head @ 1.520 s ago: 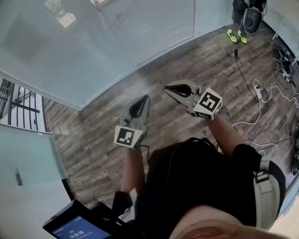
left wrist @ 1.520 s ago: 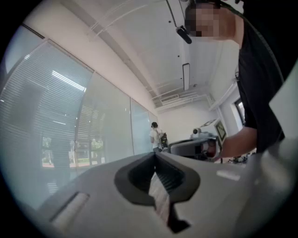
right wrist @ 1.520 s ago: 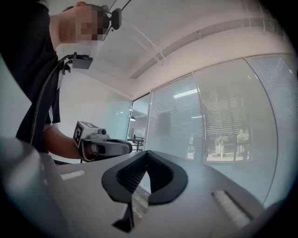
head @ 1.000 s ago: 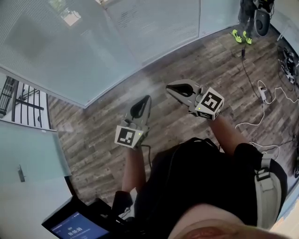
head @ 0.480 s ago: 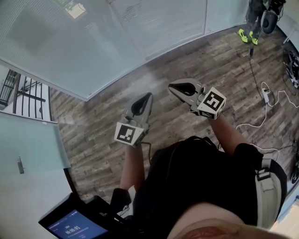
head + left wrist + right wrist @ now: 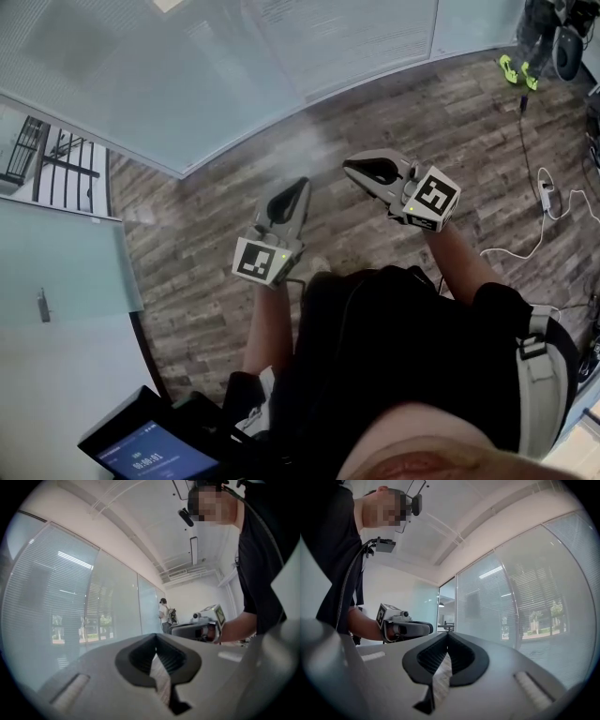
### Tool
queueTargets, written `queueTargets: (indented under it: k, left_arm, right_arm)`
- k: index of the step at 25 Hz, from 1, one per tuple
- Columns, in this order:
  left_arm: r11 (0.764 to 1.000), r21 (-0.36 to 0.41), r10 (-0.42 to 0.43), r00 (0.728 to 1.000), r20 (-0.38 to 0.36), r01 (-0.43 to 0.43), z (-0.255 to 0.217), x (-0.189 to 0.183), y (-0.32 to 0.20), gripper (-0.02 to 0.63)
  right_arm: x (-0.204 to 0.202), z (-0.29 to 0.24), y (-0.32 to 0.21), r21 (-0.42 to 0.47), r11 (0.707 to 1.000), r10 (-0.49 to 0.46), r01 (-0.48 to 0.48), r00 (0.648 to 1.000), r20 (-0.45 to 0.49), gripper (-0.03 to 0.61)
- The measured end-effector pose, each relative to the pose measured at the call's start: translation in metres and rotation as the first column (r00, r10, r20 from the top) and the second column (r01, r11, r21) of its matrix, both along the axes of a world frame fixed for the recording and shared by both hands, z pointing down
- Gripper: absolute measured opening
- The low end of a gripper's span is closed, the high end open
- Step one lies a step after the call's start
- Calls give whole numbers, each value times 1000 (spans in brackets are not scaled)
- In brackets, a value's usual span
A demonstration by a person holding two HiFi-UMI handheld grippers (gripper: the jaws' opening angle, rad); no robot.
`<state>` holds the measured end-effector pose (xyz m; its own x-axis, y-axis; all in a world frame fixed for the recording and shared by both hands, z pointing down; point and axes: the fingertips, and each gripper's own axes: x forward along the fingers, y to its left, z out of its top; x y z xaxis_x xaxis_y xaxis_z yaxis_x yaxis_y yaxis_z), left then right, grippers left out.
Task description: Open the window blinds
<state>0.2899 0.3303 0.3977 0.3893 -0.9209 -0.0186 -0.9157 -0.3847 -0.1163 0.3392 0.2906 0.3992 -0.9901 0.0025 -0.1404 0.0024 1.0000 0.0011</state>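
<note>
The window blinds (image 6: 187,56) hang behind a long glass wall across the top of the head view. They also fill the left of the left gripper view as slats (image 6: 51,597) and the right of the right gripper view (image 6: 534,606). My left gripper (image 6: 302,180) is held out level over the wood floor, jaws together and empty (image 6: 156,634). My right gripper (image 6: 348,166) is beside it, also shut on nothing (image 6: 447,633). Both stand some way short of the glass. Each gripper shows in the other's view: the right gripper (image 6: 197,629) and the left gripper (image 6: 405,627).
A glass door with a handle (image 6: 42,305) is at the left, with a railing (image 6: 56,155) outside. A lit tablet screen (image 6: 141,450) sits at the bottom left. White cables (image 6: 544,225) lie on the floor at right. A person (image 6: 163,615) stands far along the glass wall.
The head view has drifted, so the glass wall and floor sit further up and right in frame. Both grippers hold their places and stay shut.
</note>
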Motion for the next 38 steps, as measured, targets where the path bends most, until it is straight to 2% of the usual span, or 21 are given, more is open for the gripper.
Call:
queueTargets:
  k: [7,18,24,26,29,34,38]
  left_arm:
    - [1000,-12,-17,1000,-7,17,2,-14,-5,0]
    - [1000,-14,6,1000,-20,-6,15,-21,-14,0]
    - [999,-49,4,997,-77,-8,28,-40,-30,0]
    - [997,-72,-9,997,-71,3,31,-55,-36,0]
    - [999,-41,10,999,-53,-12,28,-74,-45,0]
    - [998,-19,52,996,-74,-54,30,-92,-65,0]
    - [997,-27,76,993,-93,-78,31,-110,-87,0]
  right_arm:
    - [-16,5,2,46,998,-34,36,999,-39,5]
    - [-18,17,-12,54,999,-5,7,999,-46,5]
    - [-36,37,-29,81,996,-14,23,994,-109,5]
    - [-49,39,-33,94,995,-15,26,993,-114,5]
    - [-68,39,-38,122,992,-19,37,989,-143,5]
    - [-91,45,-61,102,995,20,-2,985,-174,5]
    - [-114,42,-70,42,999,24,-17,986,-163,5]
